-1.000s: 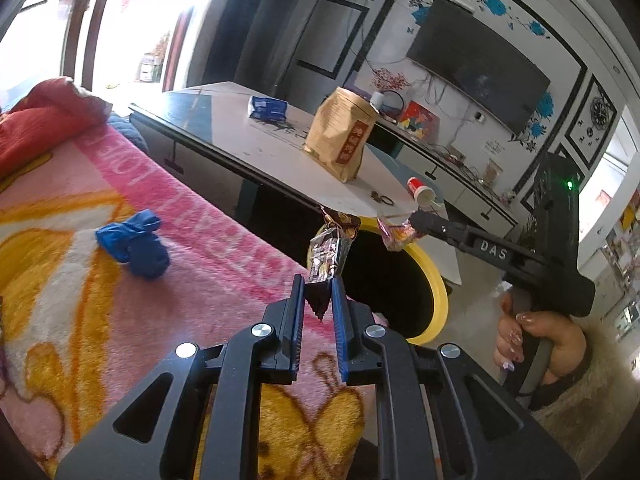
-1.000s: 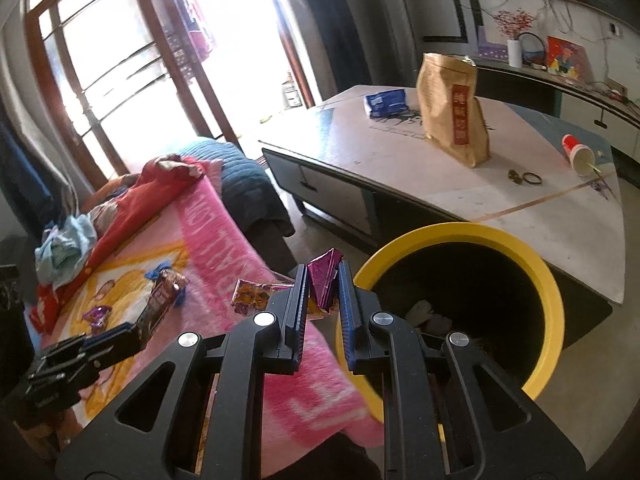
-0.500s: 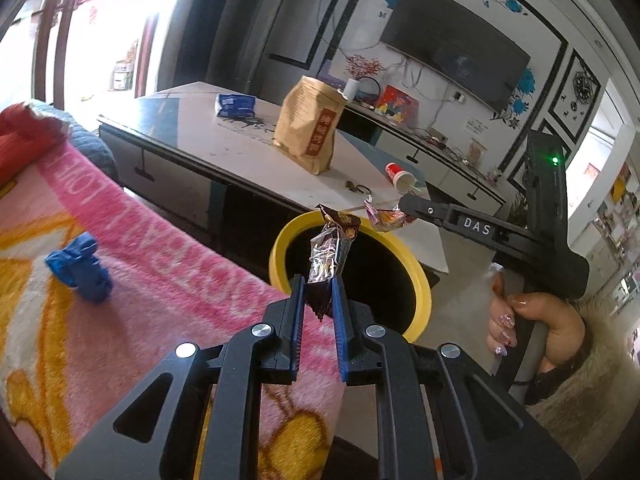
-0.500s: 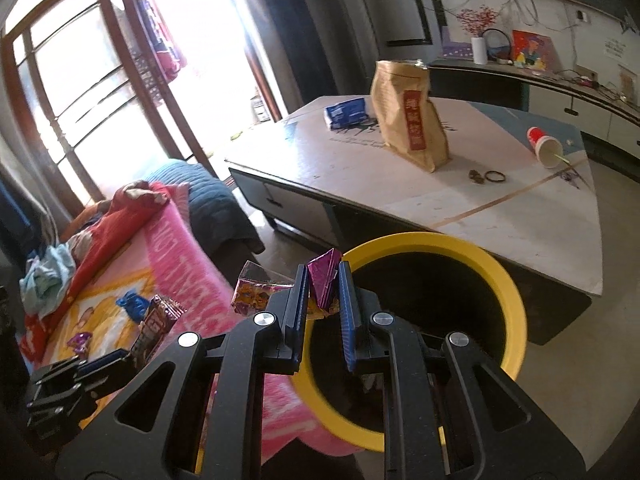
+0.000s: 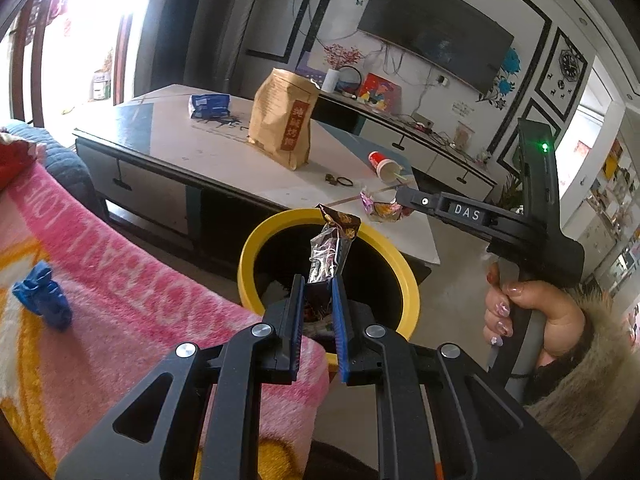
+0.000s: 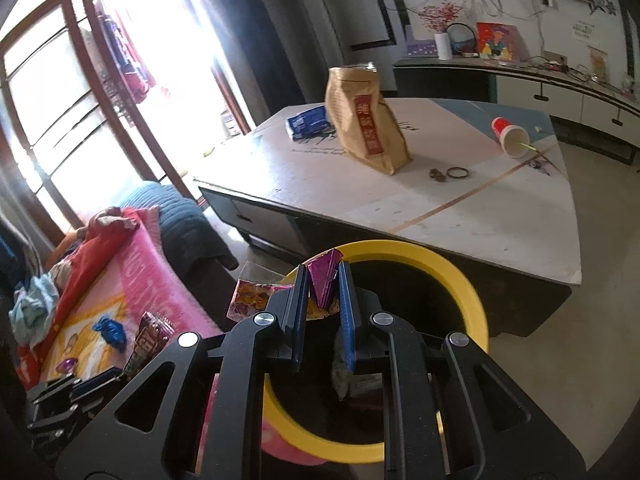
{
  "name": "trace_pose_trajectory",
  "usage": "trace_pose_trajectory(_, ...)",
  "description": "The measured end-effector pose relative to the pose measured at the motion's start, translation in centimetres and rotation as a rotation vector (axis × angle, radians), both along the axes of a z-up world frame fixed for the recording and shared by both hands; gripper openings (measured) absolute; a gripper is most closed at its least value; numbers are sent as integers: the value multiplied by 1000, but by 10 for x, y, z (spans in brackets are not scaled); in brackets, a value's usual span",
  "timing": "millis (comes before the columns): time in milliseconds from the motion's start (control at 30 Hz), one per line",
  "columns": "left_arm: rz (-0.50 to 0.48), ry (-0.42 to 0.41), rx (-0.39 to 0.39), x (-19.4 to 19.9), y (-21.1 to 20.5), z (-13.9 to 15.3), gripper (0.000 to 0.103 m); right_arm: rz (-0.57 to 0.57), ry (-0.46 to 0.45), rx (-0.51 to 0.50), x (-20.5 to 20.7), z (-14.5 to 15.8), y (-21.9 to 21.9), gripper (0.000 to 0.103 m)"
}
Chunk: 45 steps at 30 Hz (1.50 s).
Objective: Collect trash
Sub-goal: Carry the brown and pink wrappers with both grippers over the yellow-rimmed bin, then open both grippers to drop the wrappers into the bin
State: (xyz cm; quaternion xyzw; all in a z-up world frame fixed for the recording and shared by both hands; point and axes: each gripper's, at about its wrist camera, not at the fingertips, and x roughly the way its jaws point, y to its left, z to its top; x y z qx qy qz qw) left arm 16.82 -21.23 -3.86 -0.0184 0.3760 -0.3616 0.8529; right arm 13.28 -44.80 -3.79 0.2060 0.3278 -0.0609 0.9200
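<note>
Left wrist view: the left gripper [image 5: 316, 300] has its fingers closed on a brown-and-silver wrapper [image 5: 332, 248], held upright over the yellow-rimmed bin [image 5: 404, 276]. At 2 o'clock, the right gripper [image 5: 400, 200], gripped by a hand [image 5: 532, 316], pinches a purple-and-yellow wrapper [image 5: 380, 210] above the bin's far rim. A blue scrap [image 5: 42, 296] lies on the pink blanket [image 5: 120, 280] at 9 o'clock.

Right wrist view: the fingers clamp the purple wrapper at the bin's near rim. On the surface [image 6: 440, 208] at 12 o'clock stand a paper bag [image 6: 368, 120] and a tipped red cup [image 6: 510, 136].
</note>
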Motion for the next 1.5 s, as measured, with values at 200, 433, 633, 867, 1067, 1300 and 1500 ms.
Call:
trace_pose_trajectory(200, -22, 11, 3, 4, -13, -8, 13, -37, 4, -2, -2, -5, -14, 10)
trace_pose_trajectory(433, -50, 27, 16, 8, -35, -21, 13, -75, 14, -9, -2, -13, -24, 10)
trace_pose_trajectory(633, -57, 44, 38, 13, -49, -34, 13, -104, 35, -6, -1, -23, -33, 10)
trace_pose_trajectory(867, -56, 70, 65, 22, -60, -48, 13, -116, 55, -6, 1, -31, -36, 11)
trace_pose_trajectory(1067, -54, 91, 74, 30, -67, -56, 14, -112, 62, -7, 2, -33, -36, 12)
trace_pose_trajectory(1300, -63, 76, 83, 36, -79, -58, 16, -123, 57, -1, 2, -34, -36, 18)
trace_pose_trajectory(1500, -54, 76, 81, 40, -78, -57, 54, -130, 56, 5, 1, -34, -37, 28)
